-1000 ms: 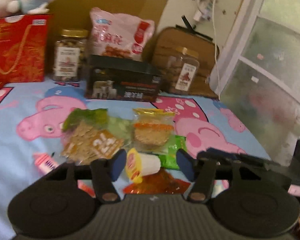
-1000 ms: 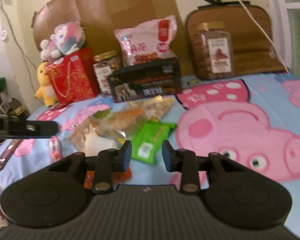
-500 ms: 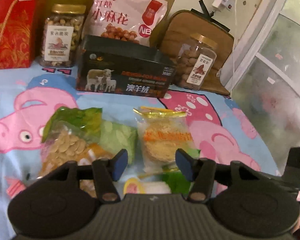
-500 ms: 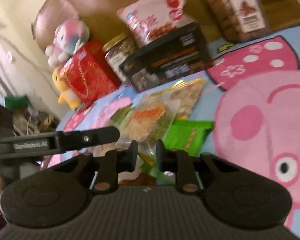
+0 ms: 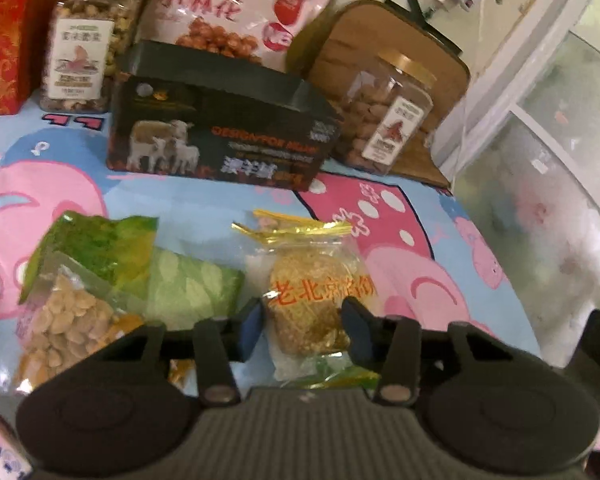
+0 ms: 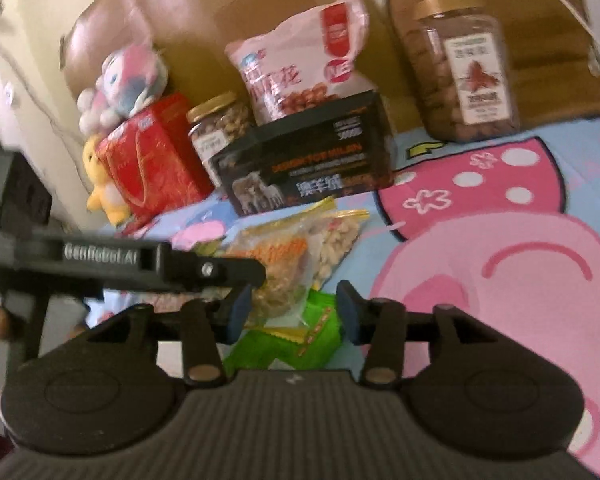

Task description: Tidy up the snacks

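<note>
The left gripper is reaching down over a loose pile of crinkly snack packets lying on a soft printed sheet of pale blue with large pink cartoon pigs. Its jaws are closing around a clear cellophane packet with a gold zigzag top edge, orange lettering and a round, grainy golden cake inside; the blue pads are flanking the packet, but whether they are pressing it cannot be told. To that packet's left, a glossy green leaf-print wrapper and a transparent bag of pale nuts are overlapping each other. The right gripper is hovering at the near edge of the same pile with its jaws opening, a bright green foil packet lying beneath and between the fingers without either pad visibly squeezing it. The left tool's flat black arm is crossing the right wrist view just above the pile. Behind the snacks, a matte black rectangular box printed with sheep is sitting flat, a puffy pink bag leaning behind it, and two ribbed clear jars with gold lids are standing upright on either side.
</note>
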A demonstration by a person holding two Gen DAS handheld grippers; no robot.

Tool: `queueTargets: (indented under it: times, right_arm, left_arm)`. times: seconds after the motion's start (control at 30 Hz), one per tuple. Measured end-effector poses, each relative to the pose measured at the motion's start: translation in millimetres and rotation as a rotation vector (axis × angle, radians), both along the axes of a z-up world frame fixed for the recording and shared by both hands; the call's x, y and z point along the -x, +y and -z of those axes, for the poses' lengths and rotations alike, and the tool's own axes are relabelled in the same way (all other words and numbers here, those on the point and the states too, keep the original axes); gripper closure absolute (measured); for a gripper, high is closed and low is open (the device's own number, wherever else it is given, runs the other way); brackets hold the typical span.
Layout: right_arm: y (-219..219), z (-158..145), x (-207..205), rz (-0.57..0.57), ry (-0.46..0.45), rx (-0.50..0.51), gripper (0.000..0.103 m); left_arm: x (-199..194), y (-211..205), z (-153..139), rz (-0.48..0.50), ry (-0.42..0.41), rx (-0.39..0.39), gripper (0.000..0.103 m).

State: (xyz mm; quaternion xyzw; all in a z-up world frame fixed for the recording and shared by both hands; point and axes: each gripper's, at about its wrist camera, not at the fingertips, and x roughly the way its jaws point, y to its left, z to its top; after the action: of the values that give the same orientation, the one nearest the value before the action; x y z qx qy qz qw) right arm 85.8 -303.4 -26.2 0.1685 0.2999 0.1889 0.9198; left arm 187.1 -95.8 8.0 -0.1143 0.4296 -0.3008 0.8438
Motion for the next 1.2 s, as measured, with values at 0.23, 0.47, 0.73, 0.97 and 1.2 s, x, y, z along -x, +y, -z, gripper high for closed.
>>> queueTargets:
  times: [0.23,0.47,0.73,0.97,1.2]
  right_arm:
    - [15.6,-42.7,-22.2,-0.008,-0.147,0.035,0.074]
    - [31.6,-68.1,-127.8,-0.010,-0.143,0.022,0.074]
    - [43.0,-31.0,-225.2,-0.056,0.080,-0.007,0.067]
    - [28.3,-51.0,-184.1,0.005,-0.035,0.042,0.059]
    - [-14.2,-51.5,-97.6,0.002,0.014,-0.051,0.058]
  left_arm:
    - [-21.0,17.8,-65.3,-0.053,-0.181,0.034,0.059]
    - [-124.4,14.8,-84.5,-0.126,-0.207,-0.036,0.059]
    - [-187.6,2.8,-40.9,-0.179,-0.134,-0.171,0.044]
    - [-137.3,32.4,-73.4,-0.189,-0.271,-0.100,0.040]
    - [-52.5,73.6,-74.2,-0.136,-0.227,-0.031,0.040]
